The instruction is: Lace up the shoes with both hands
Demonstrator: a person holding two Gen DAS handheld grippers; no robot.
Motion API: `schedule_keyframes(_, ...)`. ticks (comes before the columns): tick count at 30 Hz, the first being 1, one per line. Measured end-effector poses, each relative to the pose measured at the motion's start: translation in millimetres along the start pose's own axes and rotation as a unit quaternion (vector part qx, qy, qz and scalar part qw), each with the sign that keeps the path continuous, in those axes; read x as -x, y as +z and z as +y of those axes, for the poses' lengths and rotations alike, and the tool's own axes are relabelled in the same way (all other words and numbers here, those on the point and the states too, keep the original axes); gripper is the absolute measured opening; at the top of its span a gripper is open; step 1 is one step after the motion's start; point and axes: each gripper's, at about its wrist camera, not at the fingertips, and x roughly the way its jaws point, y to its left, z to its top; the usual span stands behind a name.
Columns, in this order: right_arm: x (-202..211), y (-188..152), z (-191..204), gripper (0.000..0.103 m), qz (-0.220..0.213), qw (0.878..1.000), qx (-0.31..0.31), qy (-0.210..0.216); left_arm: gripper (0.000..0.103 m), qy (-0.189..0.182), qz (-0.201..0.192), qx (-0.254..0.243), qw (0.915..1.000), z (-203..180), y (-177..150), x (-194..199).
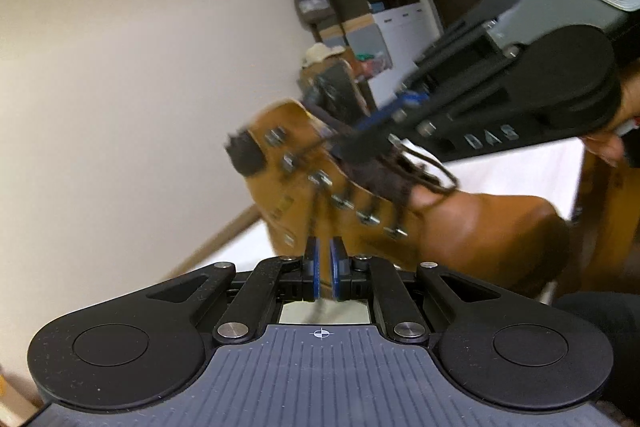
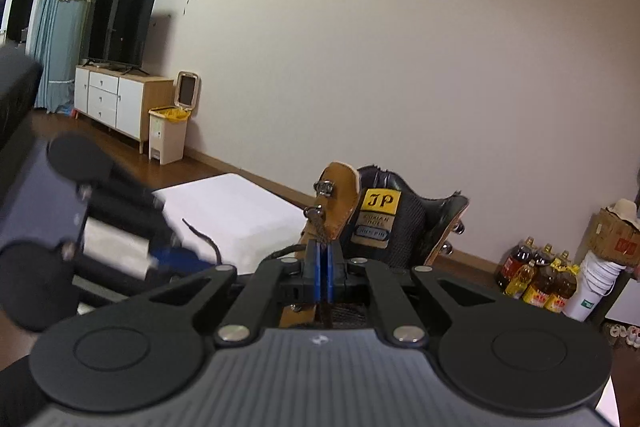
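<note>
Right now the tan leather lace-up boot [image 1: 420,211] lies on the white padded surface [image 2: 224,203], toe pointing right in the left wrist view, eyelet row running diagonally. Left gripper [image 1: 324,259], jaws slightly apart w/ the dark brown lace [image 1: 318,211] hanging loose between them, sits just below the eyelets. Right gripper [image 2: 322,267], jaws together, clamped on lace near the tongue, is nearer the boot's top

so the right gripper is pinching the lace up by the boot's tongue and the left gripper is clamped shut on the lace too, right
Not quite. The left gripper is not clamped: the left wrist view shows a gap between its blue pads, the lace hanging loose there. The right gripper does pinch the lace by the boot tongue.
</note>
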Motion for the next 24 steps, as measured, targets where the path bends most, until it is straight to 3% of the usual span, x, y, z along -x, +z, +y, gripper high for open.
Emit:
schedule_keyframes(3, -5.9, 4.3, 1.9, 0.004, 0.003, 1.0, 0.004, -0.004, 0.013, 0.011, -0.011, -0.035, 0.9993, 10.8, 6.7, -7.4)
schedule_keyframes(6, -11.1, 7.2, 2.7, 0.004, 0.01, 1.0, 0.002, -0.002, 0.015, -0.005, -0.014, -0.056, 0.9983, 19.2, 10.0, -18.9)
schedule_keyframes(12, -14.6, 10.2, 2.7, 0.004, 0.013, 1.0, -0.005, 0.006, 0.015, -0.044, -0.029, -0.05, 0.9974, 26.6, 12.4, -26.1)
schedule_keyframes(18, -17.8, 13.8, 2.8, 0.004, 0.016, 1.0, -0.009, 0.018, 0.015, -0.061, -0.042, -0.053, 0.9958, 27.0, 14.6, -33.0)
schedule_keyframes(22, -21.4, 14.8, 3.4, 0.004, 0.021, 0.999, -0.011, 0.022, 0.002, -0.08, -0.044, -0.051, 0.9945, 27.8, 17.4, -39.7)
schedule_keyframes(24, -22.5, 15.6, 3.7, 0.004, 0.022, 0.999, -0.01, 0.023, 0.001, -0.081, -0.043, -0.045, 0.9948, 29.8, 15.8, -37.8)
